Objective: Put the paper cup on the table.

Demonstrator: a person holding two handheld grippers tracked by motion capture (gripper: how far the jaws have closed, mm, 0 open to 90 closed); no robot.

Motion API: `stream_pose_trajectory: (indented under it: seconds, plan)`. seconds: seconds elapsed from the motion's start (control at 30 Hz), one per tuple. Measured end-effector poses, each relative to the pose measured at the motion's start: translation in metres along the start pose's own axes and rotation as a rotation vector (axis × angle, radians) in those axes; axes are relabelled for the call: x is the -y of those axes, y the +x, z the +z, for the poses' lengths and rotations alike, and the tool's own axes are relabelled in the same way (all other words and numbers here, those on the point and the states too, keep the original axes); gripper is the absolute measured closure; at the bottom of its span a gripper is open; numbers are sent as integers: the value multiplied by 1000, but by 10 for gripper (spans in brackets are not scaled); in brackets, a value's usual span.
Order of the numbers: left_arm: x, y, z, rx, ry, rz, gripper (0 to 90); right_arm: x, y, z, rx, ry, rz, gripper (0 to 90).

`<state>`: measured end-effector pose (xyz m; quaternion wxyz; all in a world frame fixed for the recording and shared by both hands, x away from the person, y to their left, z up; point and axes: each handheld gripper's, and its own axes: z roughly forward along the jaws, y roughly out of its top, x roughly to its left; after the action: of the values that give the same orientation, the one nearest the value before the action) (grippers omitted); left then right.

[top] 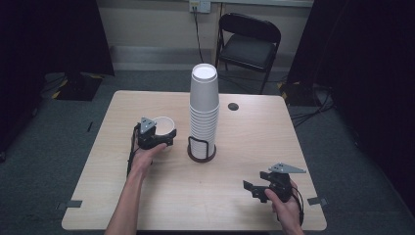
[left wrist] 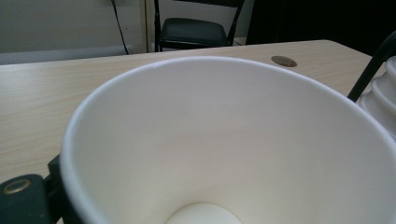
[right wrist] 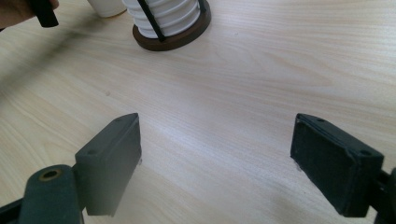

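The left tool (top: 157,134) holds a single white paper cup (top: 164,126) upright at the worktop (top: 244,196), just left of the cup stack (top: 204,110). In the left gripper view the cup's rim and inner wall rise directly in front of the camera, with one jaw visible at the lower left against the cup's outer wall. Whether the pads still press on that wall cannot be told from the frames. The stack stands mouth-down in a dark wire holder (top: 201,149) with a round base, near the centre of the worktop.

The right tool (top: 262,188) rests low over the near right corner, jaws spread wide with bare wood between them; it is released and holds nothing.

The step in hand appears to be setting the cup down. To do it well, the cup base should sit flat on the worktop before the jaws part. The jaws should then open evenly, so neither pad drags the thin wall sideways. The tool should withdraw straight back, away from the holder, so the light cup does not tip.
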<state>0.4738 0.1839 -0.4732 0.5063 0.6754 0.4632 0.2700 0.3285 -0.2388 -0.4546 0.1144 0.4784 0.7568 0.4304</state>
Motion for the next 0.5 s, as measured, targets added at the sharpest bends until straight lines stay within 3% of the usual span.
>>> stream_pose_trajectory:
  seconds: [0.3, 0.4, 0.43, 0.5]
  plan:
    - [7, 0, -2, 0, 59, 8, 102, 0, -1, 0, 1, -2, 1, 159]
    - [10, 0, -2, -13, 115, 52, 126, 1, 0, 0, -5, 3, 2, 161]
    - [11, 0, -1, -17, 113, 61, 133, 1, 0, 0, -6, 4, 2, 161]
    - [11, -2, -1, -25, 128, 58, 137, 1, 0, 0, -4, 6, 1, 166]
